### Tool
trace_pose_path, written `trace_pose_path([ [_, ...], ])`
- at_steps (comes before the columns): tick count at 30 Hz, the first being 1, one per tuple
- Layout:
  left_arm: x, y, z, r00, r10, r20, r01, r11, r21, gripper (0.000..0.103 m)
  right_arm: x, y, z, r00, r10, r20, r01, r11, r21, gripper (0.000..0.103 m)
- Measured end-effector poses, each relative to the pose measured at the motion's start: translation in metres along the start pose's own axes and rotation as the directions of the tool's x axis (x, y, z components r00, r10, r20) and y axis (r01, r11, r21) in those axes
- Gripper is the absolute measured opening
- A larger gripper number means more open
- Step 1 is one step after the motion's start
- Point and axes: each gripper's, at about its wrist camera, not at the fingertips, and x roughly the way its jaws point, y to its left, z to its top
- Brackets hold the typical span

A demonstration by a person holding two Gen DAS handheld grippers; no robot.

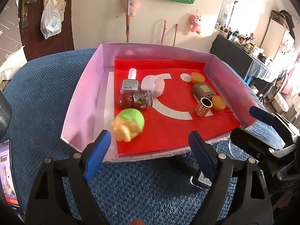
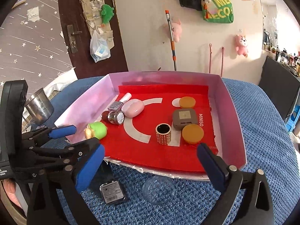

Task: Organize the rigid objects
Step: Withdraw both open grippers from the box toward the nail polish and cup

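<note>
My left gripper [image 1: 150, 150] hangs spread before the near edge of the pink box [image 1: 84, 93], nothing between its blue pads; my right gripper [image 2: 150, 163] stands spread wider still, over the box's near rim, also holding nothing. The box sits on a blue textured cloth [image 1: 46, 86], lined with a red sheet [image 1: 168, 131]; on that sheet, at the near left corner, lies a green and yellow toy figure [image 1: 128, 124], just beyond my left gripper's left pad and clear of it. Behind the figure cluster a dark red ball [image 1: 125, 100], a glitter bottle [image 1: 143, 99] on its side, a nail polish bottle [image 1: 130, 81] lying flat and a pale pink case [image 1: 154, 85], close together. On the right side stand a gold studded ring holder [image 2: 163, 134], a grey square case [image 2: 184, 118] and two amber discs [image 2: 192, 133], one near and one far. Outside the box, on the cloth, rest a small glass dish [image 2: 158, 189] and a dark labelled bottle [image 2: 112, 192].
</note>
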Motion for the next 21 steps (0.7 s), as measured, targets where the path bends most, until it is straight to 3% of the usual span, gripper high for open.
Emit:
trace_pose_path([
  [7, -0.013, -0.002, -0.007, 1.000, 0.001, 0.012, -0.001, 1.000, 0.012, 0.092, -0.014, 0.000, -0.006, 1.000, 0.008, 0.019, -0.008, 1.000, 0.009, 0.103],
  [21, -0.031, -0.006, -0.024, 1.000, -0.014, 0.010, 0.014, 1.000, 0.023, 0.092, -0.038, 0.007, -0.022, 0.999, 0.008, 0.042, -0.009, 1.000, 0.005, 0.103],
])
